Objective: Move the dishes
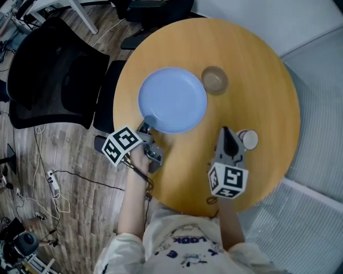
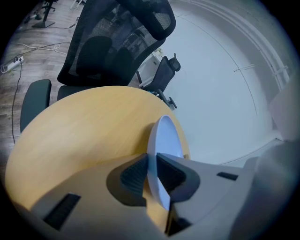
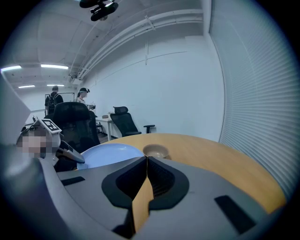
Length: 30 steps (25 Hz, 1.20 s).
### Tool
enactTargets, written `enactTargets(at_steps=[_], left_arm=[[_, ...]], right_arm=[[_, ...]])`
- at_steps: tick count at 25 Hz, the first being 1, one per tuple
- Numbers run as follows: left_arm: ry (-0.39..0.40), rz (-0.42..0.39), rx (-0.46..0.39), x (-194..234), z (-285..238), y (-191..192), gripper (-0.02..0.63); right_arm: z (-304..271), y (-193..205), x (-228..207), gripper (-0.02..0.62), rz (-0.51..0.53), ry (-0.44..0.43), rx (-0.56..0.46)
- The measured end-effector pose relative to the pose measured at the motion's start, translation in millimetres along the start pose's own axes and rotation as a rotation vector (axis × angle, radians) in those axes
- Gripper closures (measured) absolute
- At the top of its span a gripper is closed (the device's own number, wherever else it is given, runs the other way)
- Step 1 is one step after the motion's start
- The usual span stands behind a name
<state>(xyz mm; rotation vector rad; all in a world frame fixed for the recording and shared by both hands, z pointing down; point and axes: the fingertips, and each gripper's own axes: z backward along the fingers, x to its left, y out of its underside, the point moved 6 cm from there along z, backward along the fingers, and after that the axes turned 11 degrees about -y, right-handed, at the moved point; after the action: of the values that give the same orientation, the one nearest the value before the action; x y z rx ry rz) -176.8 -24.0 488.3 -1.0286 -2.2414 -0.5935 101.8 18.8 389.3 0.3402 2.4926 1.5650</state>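
Observation:
A large pale blue plate [image 1: 173, 99] lies on the round wooden table [image 1: 257, 69], left of centre. My left gripper [image 1: 147, 126] is shut on the plate's near left rim; in the left gripper view the plate [image 2: 165, 140] shows edge-on between the pads [image 2: 135, 176]. A small tan bowl [image 1: 215, 80] sits just right of the plate, also visible as the bowl [image 3: 156, 151] in the right gripper view. A small white cup [image 1: 249, 139] stands at the right. My right gripper [image 1: 225, 131] is shut and empty, just left of the cup.
A black mesh office chair [image 1: 53, 75] stands at the table's left side, another chair [image 1: 155, 10] at the far side. Cables and a power strip [image 1: 52, 182] lie on the wooden floor. Two people [image 3: 54, 97] stand far off in the room.

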Motion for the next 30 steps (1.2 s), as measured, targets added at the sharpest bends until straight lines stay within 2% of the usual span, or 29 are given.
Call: enactTargets(at_steps=[14,23,30], left_arm=[[-0.029,0.01,0.019,21,-15,10,0.557],[-0.019,-0.004,-0.003,20,-16,11,0.554],[-0.029,-0.031,-0.052,20,-8,8,0.492]], right_arm=[[-5,6,-1,0.589,-0.008,0.003,0.015],[-2,4,-2,0.589,-0.004,0.007,0.005],[5,-1,-7,0.588,-0.018,0.018,-0.021]])
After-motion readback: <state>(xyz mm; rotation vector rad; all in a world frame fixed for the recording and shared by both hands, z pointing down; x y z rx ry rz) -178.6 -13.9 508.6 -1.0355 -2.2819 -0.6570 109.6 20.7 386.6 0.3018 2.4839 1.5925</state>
